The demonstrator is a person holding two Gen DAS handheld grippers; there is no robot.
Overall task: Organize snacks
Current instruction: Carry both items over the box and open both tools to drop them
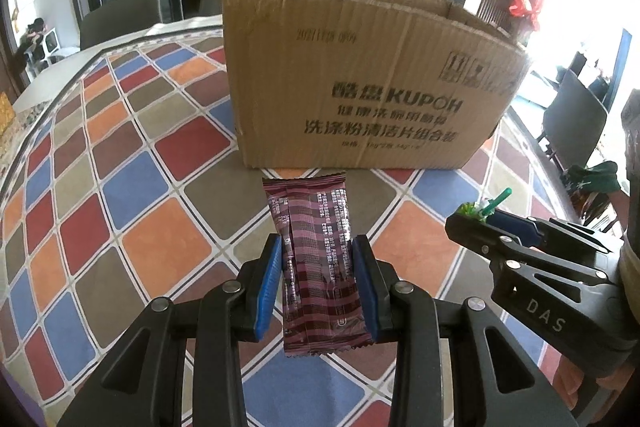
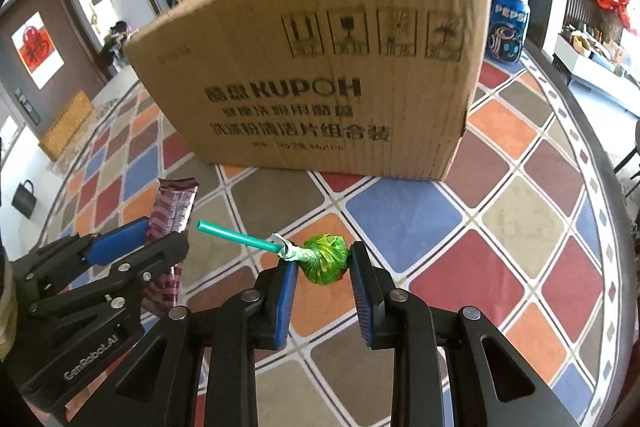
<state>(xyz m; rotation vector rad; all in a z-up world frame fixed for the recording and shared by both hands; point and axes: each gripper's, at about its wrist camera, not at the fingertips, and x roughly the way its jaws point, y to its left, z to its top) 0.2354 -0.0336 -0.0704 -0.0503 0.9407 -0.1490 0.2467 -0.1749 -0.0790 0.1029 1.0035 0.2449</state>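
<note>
Foil glints on the maroon snack bar (image 1: 320,267), a long flat packet with darker wavy stripes, fine white print and crimped zigzag ends; the left gripper (image 1: 316,283) clamps it across its width between ribbed blue pads, clear of the tablecloth (image 1: 152,247); beside it the right gripper (image 2: 324,279) is closed on the lollipop (image 2: 323,259), whose round head sits in crinkled glossy green wrap twisted at the neck, its smooth teal stick jutting left past the pad; both grippers are matte black with round metal rivets; below them the cloth shows orange, blue, red and brown diamonds parted by pale lines; beyond stands an open corrugated cardboard box (image 1: 360,87), its top edge torn, printed KUPOH; a blue Pepsi can (image 2: 509,27) stands behind its right corner.
</note>
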